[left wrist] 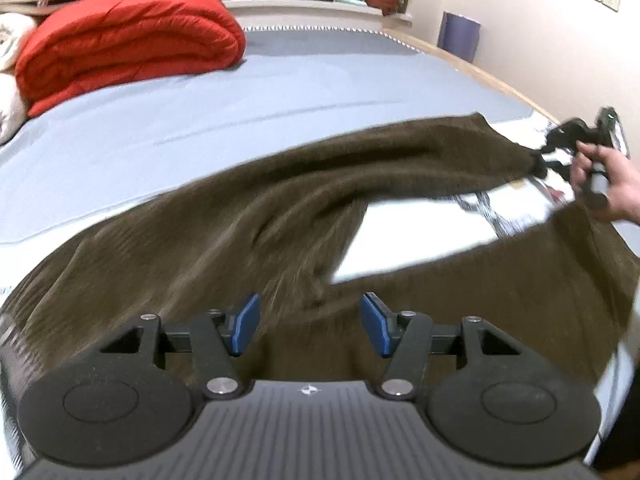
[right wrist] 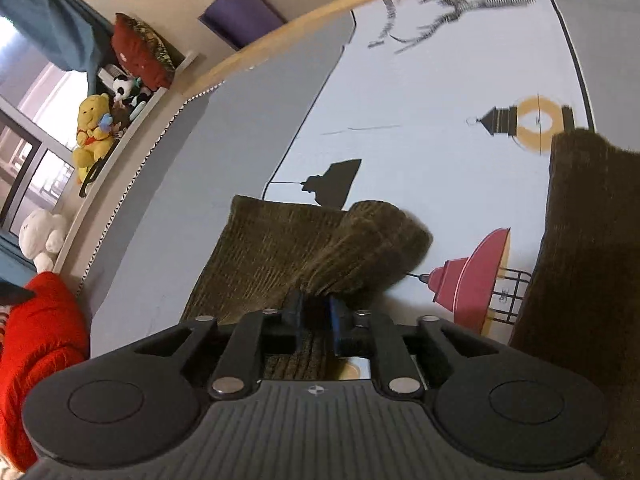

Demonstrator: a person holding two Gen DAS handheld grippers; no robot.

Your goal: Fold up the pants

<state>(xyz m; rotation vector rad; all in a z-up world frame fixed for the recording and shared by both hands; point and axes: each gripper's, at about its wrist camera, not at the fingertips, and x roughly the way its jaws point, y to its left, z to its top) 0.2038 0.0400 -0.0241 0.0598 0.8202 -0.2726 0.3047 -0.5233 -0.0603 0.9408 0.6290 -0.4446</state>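
Left gripper (left wrist: 311, 325) jaws apart over brown pants (left wrist: 248, 232) spread on bed (left wrist: 160, 128). Right gripper (right wrist: 314, 312) clamped on one pant-leg hem (3 o'clock, motion-blurred).

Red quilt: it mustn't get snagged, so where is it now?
The red quilt lies folded at the left wrist view's upper left, on the bed, beyond the pants.

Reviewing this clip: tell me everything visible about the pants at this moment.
The pants are dark olive-brown, in a ribbed, corduroy-like fabric. They lie spread and wrinkled across the bed, legs apart with printed sheet showing between them. The right gripper is shut on one leg's end, bunching and lifting it. The left gripper is open above the waist end, not gripping. Motion blur hides finer detail.
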